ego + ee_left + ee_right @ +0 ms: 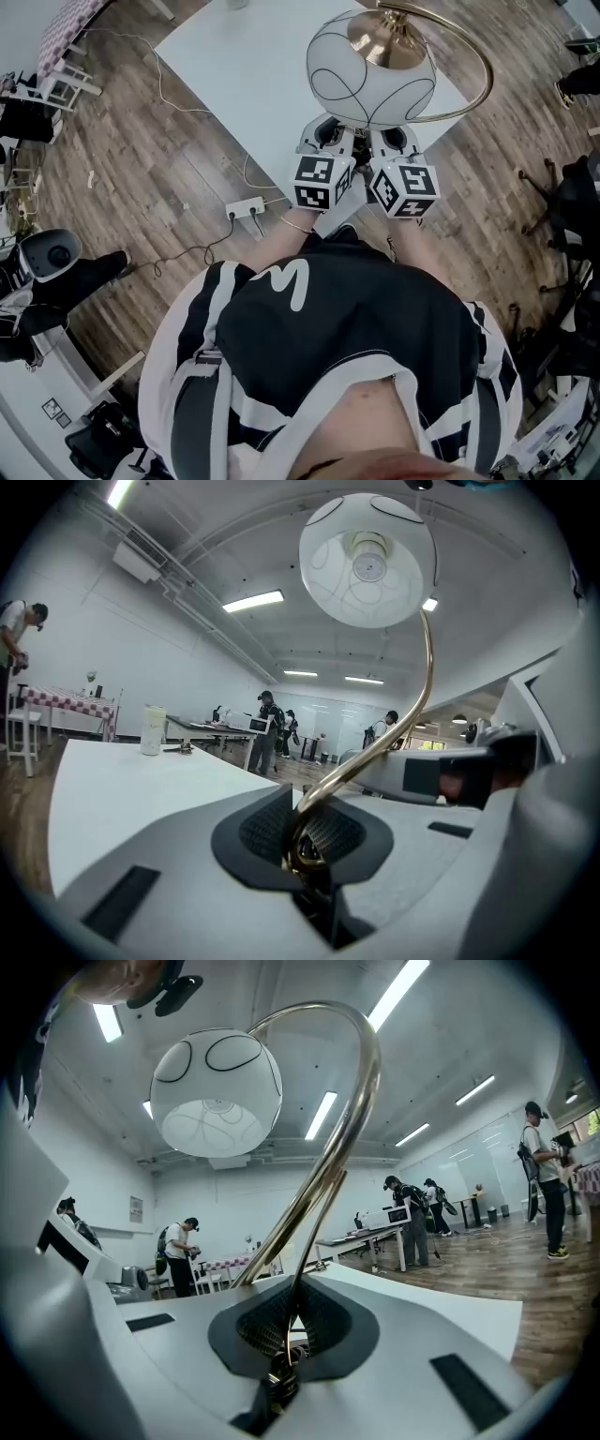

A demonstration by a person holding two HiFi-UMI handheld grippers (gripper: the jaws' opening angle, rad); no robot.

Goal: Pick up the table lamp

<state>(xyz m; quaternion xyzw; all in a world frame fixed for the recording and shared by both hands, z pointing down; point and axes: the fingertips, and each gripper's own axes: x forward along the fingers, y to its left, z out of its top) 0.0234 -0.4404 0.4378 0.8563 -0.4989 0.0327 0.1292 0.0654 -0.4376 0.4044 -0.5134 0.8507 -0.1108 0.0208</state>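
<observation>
Table lamp (370, 70) rises just above, brass stem (314, 1185) pinched by left claw (305, 844) and right claw (284, 1340), likely sharing top-heavy weight.

Left hand-held gripper (302, 841) and right hand-held gripper (286, 1330) sit side by side, jaws seemingly clamped.

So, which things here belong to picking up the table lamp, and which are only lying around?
Belong to the job:
- table lamp, held by its gold stem
- left claw and right claw, both shut on that stem

Only lying around:
- white table
- power strip on the floor
- white cup on the table
- people in the background
</observation>
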